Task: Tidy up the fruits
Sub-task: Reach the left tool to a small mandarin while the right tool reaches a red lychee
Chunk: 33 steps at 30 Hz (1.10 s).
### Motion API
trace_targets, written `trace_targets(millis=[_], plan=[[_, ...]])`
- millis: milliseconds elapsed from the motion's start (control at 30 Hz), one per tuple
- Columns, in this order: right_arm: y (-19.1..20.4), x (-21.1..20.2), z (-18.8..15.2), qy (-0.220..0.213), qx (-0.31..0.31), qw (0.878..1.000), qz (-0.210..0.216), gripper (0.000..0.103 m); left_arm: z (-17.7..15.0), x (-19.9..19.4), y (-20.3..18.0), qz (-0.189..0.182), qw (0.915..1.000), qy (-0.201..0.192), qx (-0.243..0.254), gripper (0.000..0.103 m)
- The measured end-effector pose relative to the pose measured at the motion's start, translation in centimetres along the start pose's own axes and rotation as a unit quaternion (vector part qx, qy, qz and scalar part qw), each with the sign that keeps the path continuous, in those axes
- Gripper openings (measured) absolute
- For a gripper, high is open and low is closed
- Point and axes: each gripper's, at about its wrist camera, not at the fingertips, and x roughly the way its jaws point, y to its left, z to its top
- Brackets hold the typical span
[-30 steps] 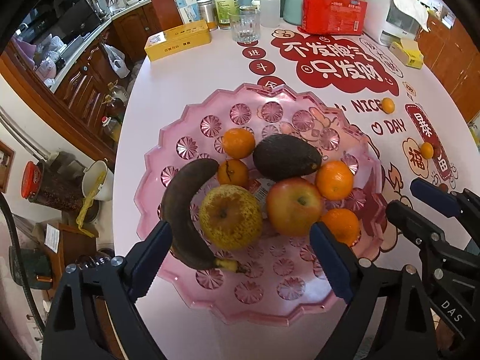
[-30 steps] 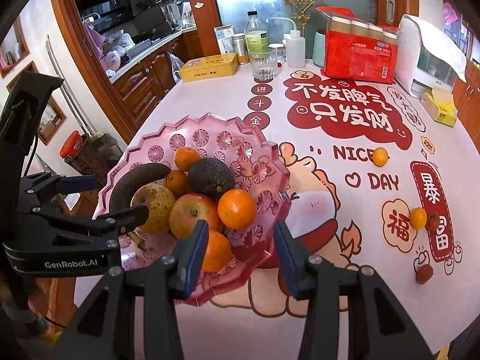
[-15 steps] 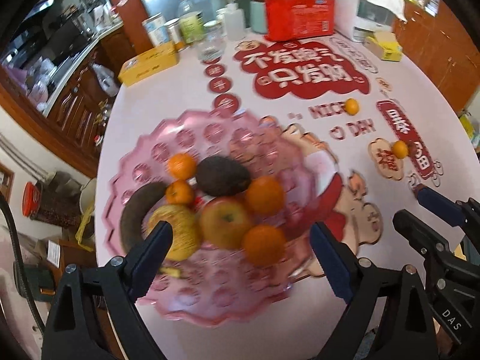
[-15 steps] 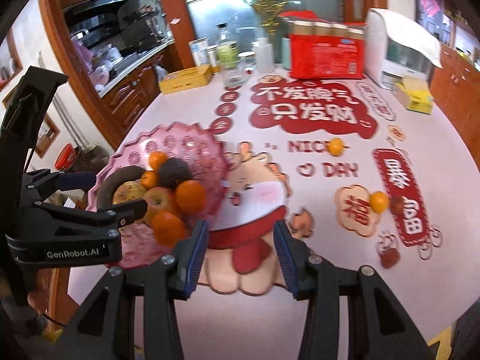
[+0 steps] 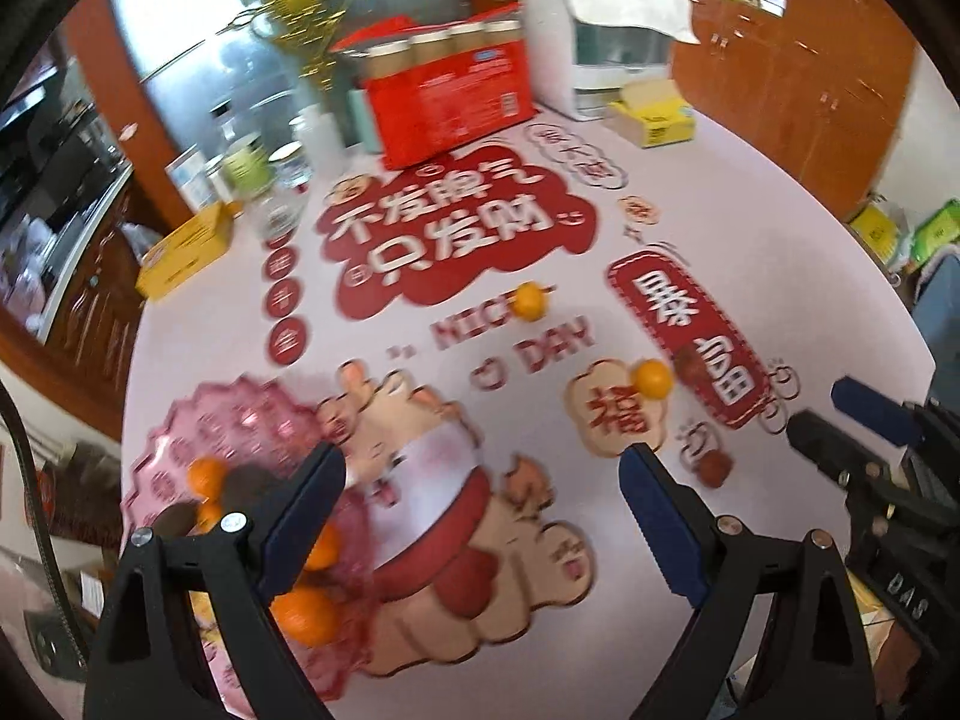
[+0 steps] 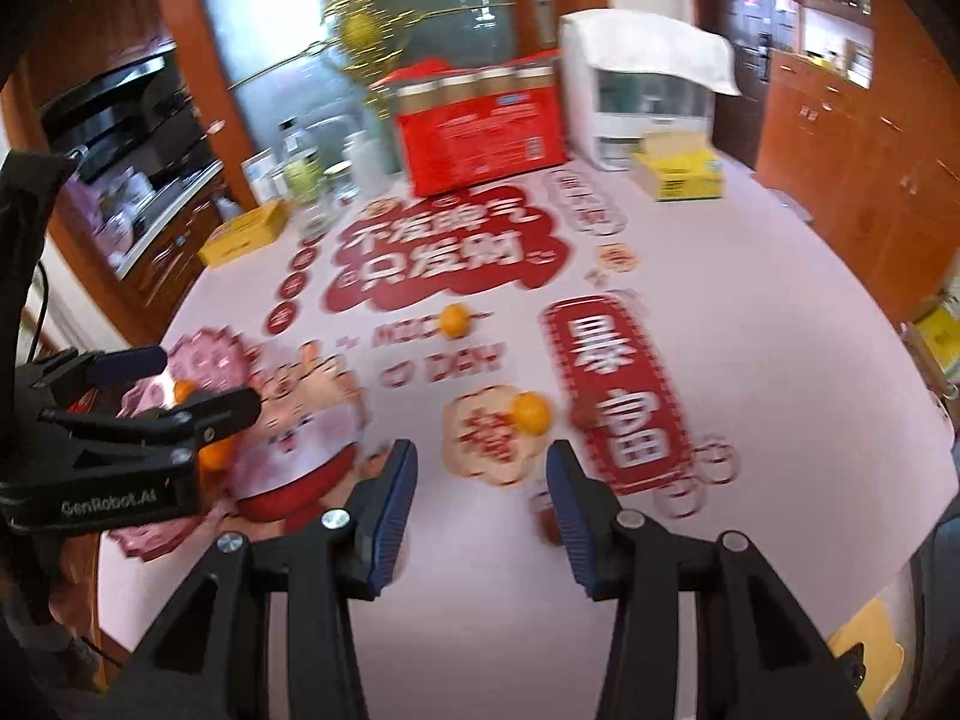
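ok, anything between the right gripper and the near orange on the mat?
Nothing visible. The right gripper is open and empty, and the near orange lies just ahead on bare mat. A small dark red fruit sits beside it, off the path.

We see warm reddish-brown wooden cabinets along the right wall and a tall frosted glass door behind — daylight glows through it. The pale pink printed surface fills the middle; a dark kitchen counter recedes at left.
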Motion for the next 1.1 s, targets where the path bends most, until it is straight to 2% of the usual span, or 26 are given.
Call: trace_targets(millis=[200,400,600,967,1033,1100], plan=[[-4.9,1.8,1.0,0.006,0.006,1.000,-0.022,0.045,2.0,3.1,-3.7,-0.008,0.9998,0.006,0.016,0.092],[-7.5,5.1,0.4,0.048,-0.001,0.999,-0.002,0.045,2.8,8.0,-6.2,-0.030,0.9987,0.025,0.032,0.092],[-7.1,8.4,-1.5,0.093,-0.033,0.994,0.040,0.045,2.6,11.7,-8.0,-0.037,0.9960,0.053,0.062,0.092],[-5.0,12.2,-4.2,0.170,-0.086,0.976,0.105,0.045,2.1,13.3,-6.4,-0.022,0.9964,0.072,0.038,0.092],[-5.0,12.5,-4.4,0.180,-0.086,0.972,0.122,0.034,2.1,13.4,-6.4,-0.021,0.9964,0.073,0.036,0.092],[-4.9,12.5,-4.3,0.183,-0.085,0.971,0.129,0.032,2.2,13.7,-6.6,-0.020,0.9963,0.075,0.037,0.092]])
